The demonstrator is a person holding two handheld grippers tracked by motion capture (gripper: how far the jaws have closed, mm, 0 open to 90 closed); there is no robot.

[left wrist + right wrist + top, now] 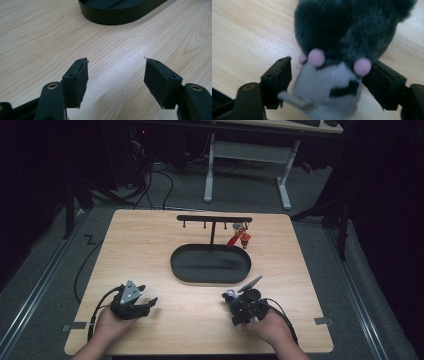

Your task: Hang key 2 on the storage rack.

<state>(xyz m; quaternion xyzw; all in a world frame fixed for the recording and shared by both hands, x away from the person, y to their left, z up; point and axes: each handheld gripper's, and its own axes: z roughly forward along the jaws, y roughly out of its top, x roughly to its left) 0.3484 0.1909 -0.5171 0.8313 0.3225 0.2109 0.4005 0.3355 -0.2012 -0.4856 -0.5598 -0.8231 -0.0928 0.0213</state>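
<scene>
Grey plush toy (332, 65) w/ pink nubs sits between the right gripper (329, 75) jaws, which stand spread; pads seem not to press it, prob. lining up a grab. Its long axis runs away from the jaws, dark furry end farthest. Left gripper (116, 75) spread, empty, over bare table (37, 37).

Left tool (116, 75) open; right tool (329, 80) seemingly parted.
</scene>
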